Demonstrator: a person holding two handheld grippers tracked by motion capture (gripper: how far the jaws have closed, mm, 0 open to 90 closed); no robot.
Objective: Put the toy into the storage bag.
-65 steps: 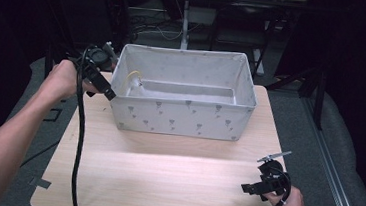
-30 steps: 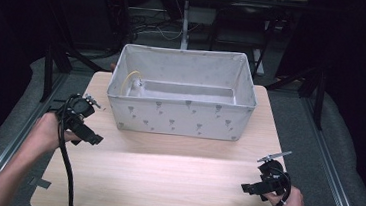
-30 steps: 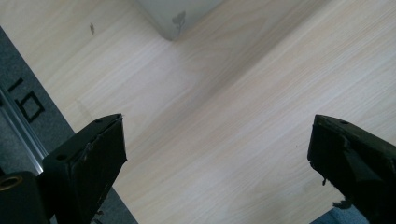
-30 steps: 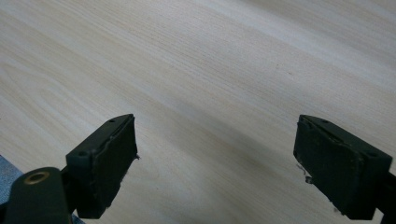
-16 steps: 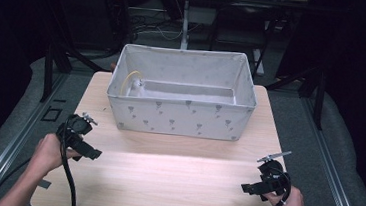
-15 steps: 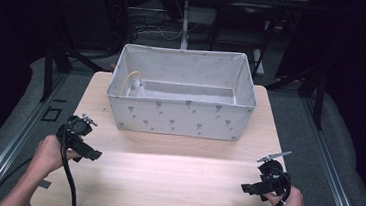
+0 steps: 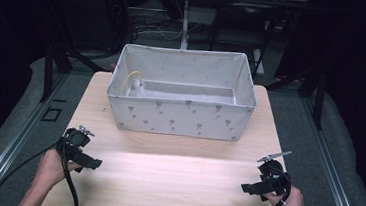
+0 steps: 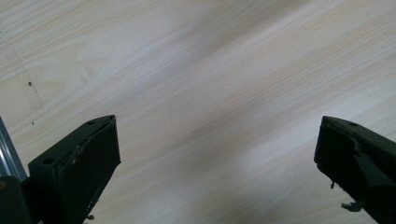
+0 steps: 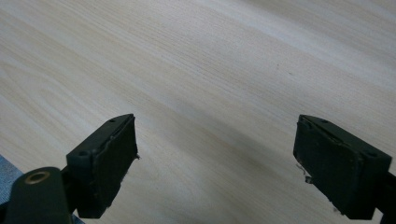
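Note:
A grey fabric bin with a small printed pattern stands at the back middle of the light wooden table. Inside it, at the left end, lies a small white object with a yellow cable loop. My left gripper rests low over the table's front left corner, held by a hand. In the left gripper view its jaws stand wide apart over bare wood, so it is open. My right gripper sits near the front right corner. It is open too, with nothing between its jaws.
Dark metal frame legs and cables stand behind and beside the table. A grey floor with a rail runs along the left side. The front half of the table is bare wood.
My left gripper moved from the bin's left rim down to the table's front left corner. The white object with the yellow loop now lies in the bin. The right gripper stayed put.

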